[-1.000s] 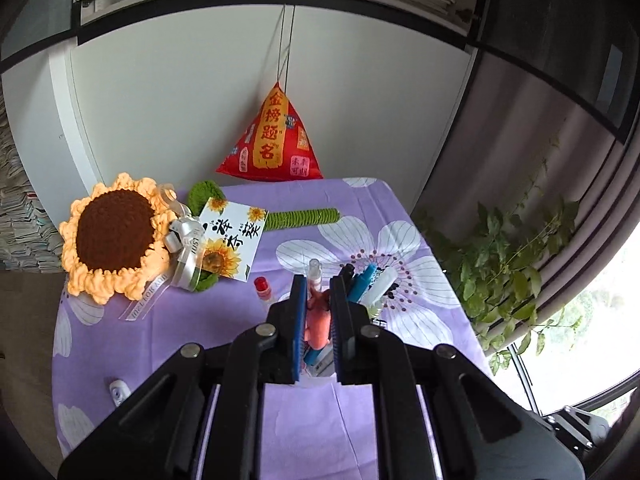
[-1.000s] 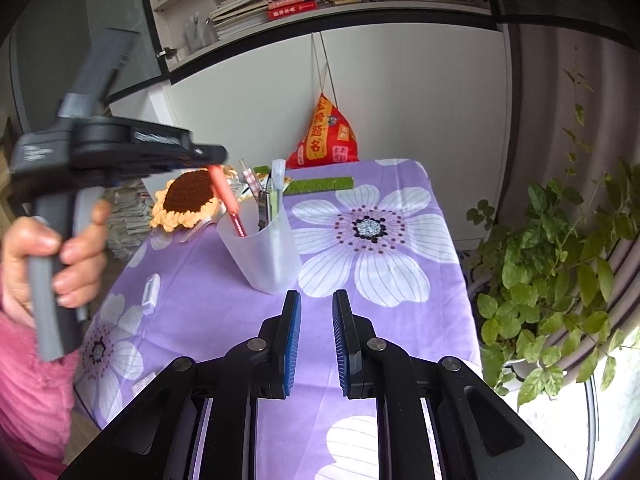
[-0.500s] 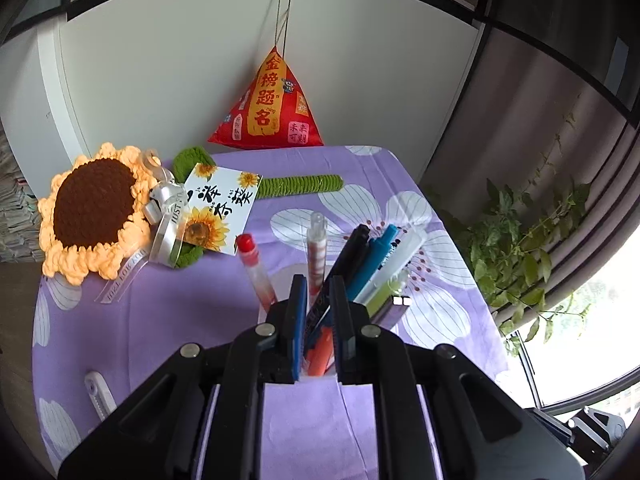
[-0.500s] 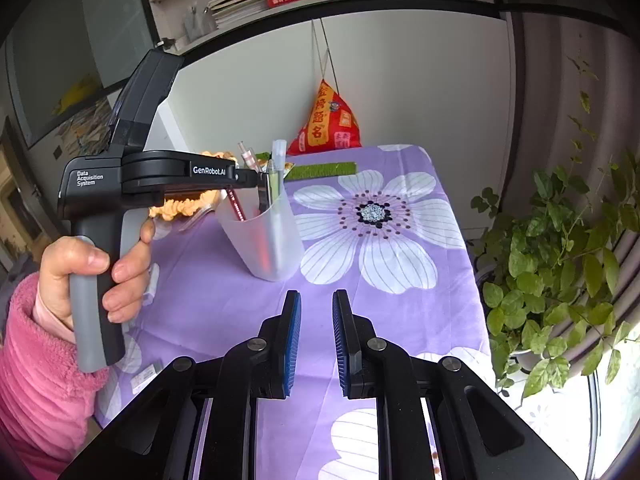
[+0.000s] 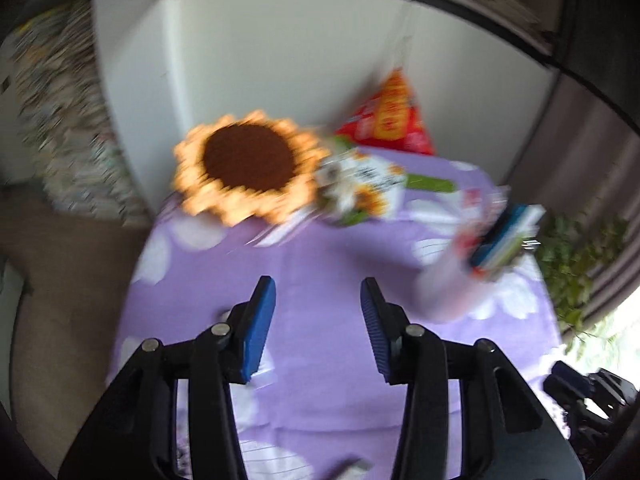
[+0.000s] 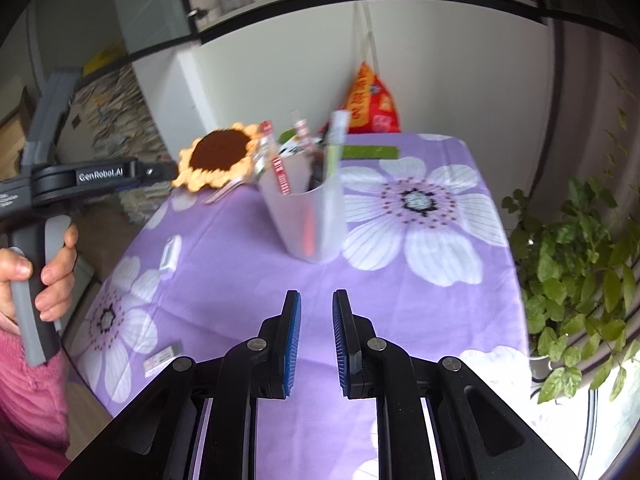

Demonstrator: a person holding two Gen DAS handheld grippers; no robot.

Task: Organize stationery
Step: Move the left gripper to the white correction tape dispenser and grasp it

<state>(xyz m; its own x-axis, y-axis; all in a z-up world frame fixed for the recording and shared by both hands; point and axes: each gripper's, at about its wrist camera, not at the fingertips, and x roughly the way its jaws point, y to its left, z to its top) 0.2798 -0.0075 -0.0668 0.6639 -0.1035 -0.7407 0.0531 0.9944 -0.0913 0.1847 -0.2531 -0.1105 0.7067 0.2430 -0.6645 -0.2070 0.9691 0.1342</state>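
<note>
A translucent white pen cup [image 6: 306, 218] stands on the purple flowered tablecloth [image 6: 400, 300] and holds several pens, with an orange pen inside it. In the blurred left wrist view the cup [image 5: 452, 284] is at the right, pens sticking out. My left gripper [image 5: 318, 300] is open and empty, above the cloth to the left of the cup. It also shows in the right wrist view [image 6: 160, 170], held by a hand. My right gripper [image 6: 316, 306] has a narrow gap between its jaws, is empty, and is in front of the cup.
A crocheted sunflower [image 6: 218, 156] with a card lies at the back left, a red triangular bag [image 6: 372, 104] against the wall. A white eraser-like piece [image 6: 170, 254] and a small label piece [image 6: 162, 358] lie at the table's left. A potted plant [image 6: 572, 260] stands at the right.
My left gripper has let go of the orange pen into the cup, opened wide and swung away to the left. My right gripper has stayed narrowly open.
</note>
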